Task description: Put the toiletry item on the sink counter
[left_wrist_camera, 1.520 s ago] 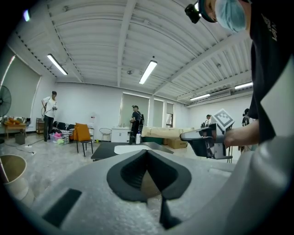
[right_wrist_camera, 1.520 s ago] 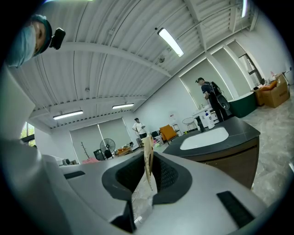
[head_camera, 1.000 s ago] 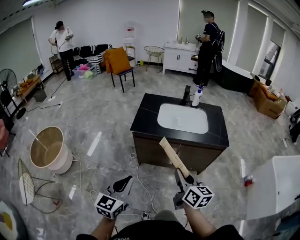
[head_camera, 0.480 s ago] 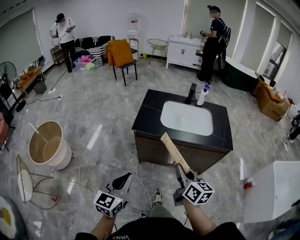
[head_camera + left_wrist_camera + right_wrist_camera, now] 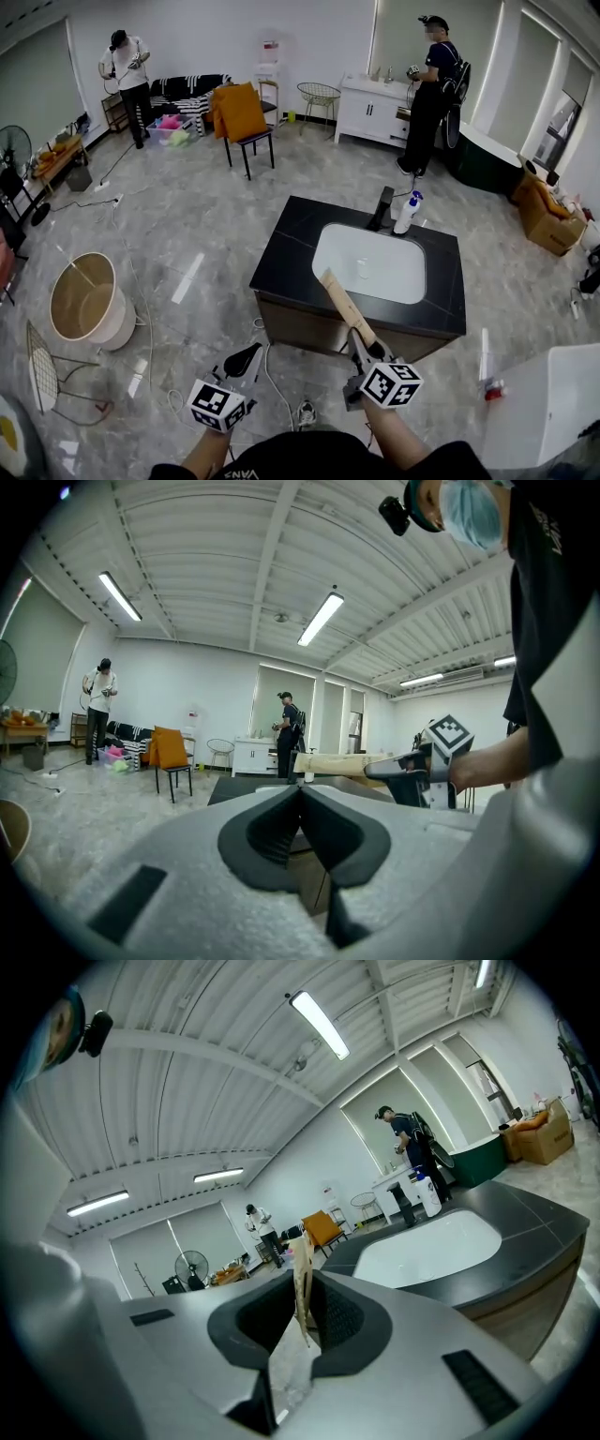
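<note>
The toiletry item (image 5: 346, 307) is a long flat tan packet. My right gripper (image 5: 360, 346) is shut on its near end, and the packet slants up toward the black sink counter (image 5: 285, 260). In the right gripper view the packet (image 5: 303, 1281) stands edge-on between the pads of my right gripper (image 5: 305, 1305), with the counter (image 5: 531, 1211) and its white basin (image 5: 428, 1245) ahead. My left gripper (image 5: 246, 357) hangs shut and empty over the floor, left of the right one. The left gripper view shows its jaws (image 5: 300, 797) closed together, and the packet (image 5: 337, 763) to the right.
A black faucet (image 5: 382, 208) and a white spray bottle (image 5: 406, 214) stand at the counter's far edge. On the floor lie cables (image 5: 272, 384), a round basket (image 5: 84, 302) and a wire chair (image 5: 42, 367) at left. A white unit (image 5: 553, 398) stands at right. Two people work at the back.
Both grippers have travelled forward together toward the sink counter, which now lies closer and more to the left. The packet stays in the right gripper.
</note>
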The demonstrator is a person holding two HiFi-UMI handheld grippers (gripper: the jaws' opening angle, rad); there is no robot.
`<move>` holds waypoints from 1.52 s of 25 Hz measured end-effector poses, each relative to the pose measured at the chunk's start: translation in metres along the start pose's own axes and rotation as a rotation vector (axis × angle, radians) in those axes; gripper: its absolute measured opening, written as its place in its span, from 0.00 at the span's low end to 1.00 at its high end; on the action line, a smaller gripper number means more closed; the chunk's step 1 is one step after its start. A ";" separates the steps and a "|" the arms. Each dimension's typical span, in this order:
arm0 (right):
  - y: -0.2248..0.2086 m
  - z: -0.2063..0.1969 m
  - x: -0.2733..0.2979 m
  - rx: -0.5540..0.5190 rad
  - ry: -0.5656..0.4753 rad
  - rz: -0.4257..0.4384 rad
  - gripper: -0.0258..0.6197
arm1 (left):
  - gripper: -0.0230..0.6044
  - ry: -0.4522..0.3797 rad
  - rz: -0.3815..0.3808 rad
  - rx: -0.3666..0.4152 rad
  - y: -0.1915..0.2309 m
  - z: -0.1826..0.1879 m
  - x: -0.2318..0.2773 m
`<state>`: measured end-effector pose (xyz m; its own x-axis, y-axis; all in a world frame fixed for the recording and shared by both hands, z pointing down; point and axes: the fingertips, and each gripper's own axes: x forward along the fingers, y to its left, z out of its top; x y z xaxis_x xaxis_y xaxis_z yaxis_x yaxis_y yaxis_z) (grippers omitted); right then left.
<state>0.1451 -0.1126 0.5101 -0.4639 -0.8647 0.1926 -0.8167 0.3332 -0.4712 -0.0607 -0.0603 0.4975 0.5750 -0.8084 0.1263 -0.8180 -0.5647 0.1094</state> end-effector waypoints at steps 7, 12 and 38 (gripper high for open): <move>-0.035 0.015 0.052 -0.010 0.048 0.030 0.11 | 0.04 -0.016 0.044 -0.002 0.017 0.008 0.057; -0.054 0.016 0.086 0.008 0.074 0.035 0.11 | 0.04 -0.014 0.067 -0.008 0.031 0.006 0.079; -0.051 -0.038 0.279 0.155 0.073 -0.312 0.11 | 0.04 0.061 -0.199 0.010 0.231 0.031 0.179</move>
<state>0.0448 -0.3566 0.6203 -0.2282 -0.8846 0.4067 -0.8636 -0.0090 -0.5041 -0.1472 -0.3408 0.5145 0.7247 -0.6696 0.1624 -0.6884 -0.7140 0.1279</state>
